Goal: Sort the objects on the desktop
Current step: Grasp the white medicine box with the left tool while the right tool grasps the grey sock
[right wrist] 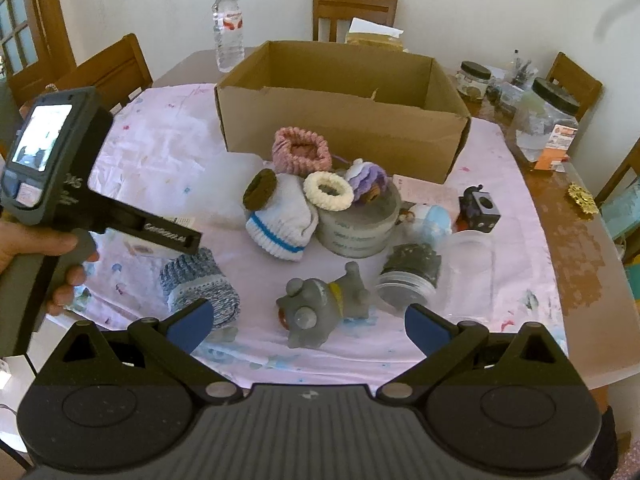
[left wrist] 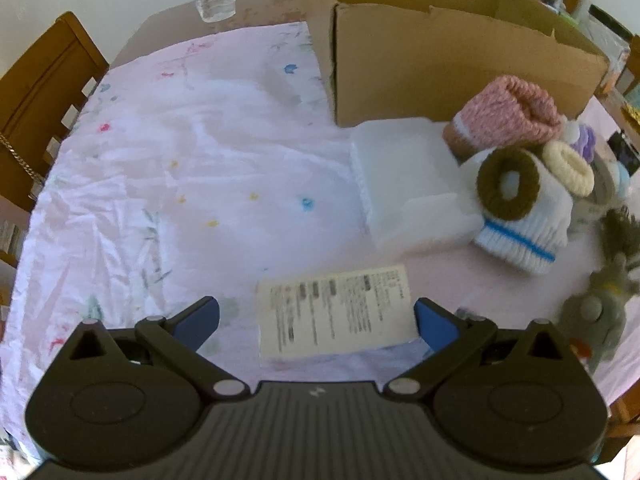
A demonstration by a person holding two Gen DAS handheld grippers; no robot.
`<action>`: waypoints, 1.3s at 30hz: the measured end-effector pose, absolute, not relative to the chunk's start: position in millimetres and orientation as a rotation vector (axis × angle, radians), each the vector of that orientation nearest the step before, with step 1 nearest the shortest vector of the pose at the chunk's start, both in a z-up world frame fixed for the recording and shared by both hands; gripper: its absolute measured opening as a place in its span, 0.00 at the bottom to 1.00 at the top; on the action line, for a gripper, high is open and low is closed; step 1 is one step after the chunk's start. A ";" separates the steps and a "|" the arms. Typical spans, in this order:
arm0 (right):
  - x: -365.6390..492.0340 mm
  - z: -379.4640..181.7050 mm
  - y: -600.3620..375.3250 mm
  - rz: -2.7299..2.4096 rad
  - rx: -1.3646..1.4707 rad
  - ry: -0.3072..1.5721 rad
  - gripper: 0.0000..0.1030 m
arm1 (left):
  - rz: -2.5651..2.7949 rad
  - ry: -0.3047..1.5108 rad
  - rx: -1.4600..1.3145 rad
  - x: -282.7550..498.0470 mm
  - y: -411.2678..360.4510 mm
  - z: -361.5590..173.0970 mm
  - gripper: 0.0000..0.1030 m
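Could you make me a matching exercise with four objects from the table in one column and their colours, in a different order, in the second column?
Things:
1. hair tie on the white sock
2. rolled sock by the box
3. toy animal
4. scrunchie on the round tin

Colours:
A. grey
B. cream
C. brown
D. pink

Pairs: 1-C, 2-D, 3-A, 4-B
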State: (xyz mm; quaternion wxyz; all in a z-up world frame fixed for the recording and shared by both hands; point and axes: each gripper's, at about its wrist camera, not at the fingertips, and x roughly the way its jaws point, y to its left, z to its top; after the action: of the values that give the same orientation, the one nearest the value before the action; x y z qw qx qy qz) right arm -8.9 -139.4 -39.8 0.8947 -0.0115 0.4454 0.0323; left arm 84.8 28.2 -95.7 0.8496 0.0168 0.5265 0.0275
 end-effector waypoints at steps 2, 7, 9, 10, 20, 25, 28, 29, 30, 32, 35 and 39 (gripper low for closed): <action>-6.9 -40.5 -136.7 0.077 -0.028 0.924 1.00 | 0.061 1.106 0.057 81.6 33.0 -95.3 0.99; -1.2 -42.8 -124.6 0.143 -0.065 0.910 1.00 | 0.022 1.086 0.039 77.5 47.8 -95.8 0.99; 0.5 -44.4 -116.2 0.185 -0.095 0.899 1.00 | -0.014 1.069 0.029 75.9 51.4 -95.9 0.99; 1.4 -45.7 -111.4 0.209 -0.111 0.896 1.00 | -0.028 1.064 0.031 75.6 52.4 -96.0 0.99; 18.6 -68.6 -76.1 0.344 -0.193 0.928 1.00 | -0.107 1.028 -0.005 71.5 62.8 -98.2 0.92; 30.2 -82.4 -63.9 0.376 -0.219 0.954 1.00 | -0.135 1.055 -0.017 71.2 63.5 -101.5 0.92; 35.8 -88.9 -58.6 0.393 -0.232 0.967 1.00 | -0.145 1.054 0.007 71.5 62.4 -104.4 0.92; 37.6 -90.6 -57.6 0.398 -0.234 0.969 1.00 | -0.146 1.054 0.015 72.2 62.3 -105.0 0.92; 40.0 -92.5 -56.1 0.405 -0.237 0.974 1.00 | -0.154 1.053 0.022 73.1 62.3 -105.9 0.92; 43.4 -95.0 -55.1 0.412 -0.241 0.977 0.97 | -0.160 1.054 0.022 74.8 63.2 -107.3 0.86; 49.3 -99.0 -55.3 0.422 -0.237 0.997 0.87 | -0.173 1.039 0.035 74.3 63.4 -106.3 0.79; 54.2 -104.9 -56.6 0.432 -0.248 1.026 0.78 | -0.189 1.042 0.040 74.7 63.7 -105.2 0.77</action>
State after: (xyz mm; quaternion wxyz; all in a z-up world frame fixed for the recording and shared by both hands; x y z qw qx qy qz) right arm 54.2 -56.6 -104.9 0.8419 -0.1175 0.4855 0.2044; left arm 74.7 63.7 -105.2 0.8629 0.0189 0.4969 -0.0901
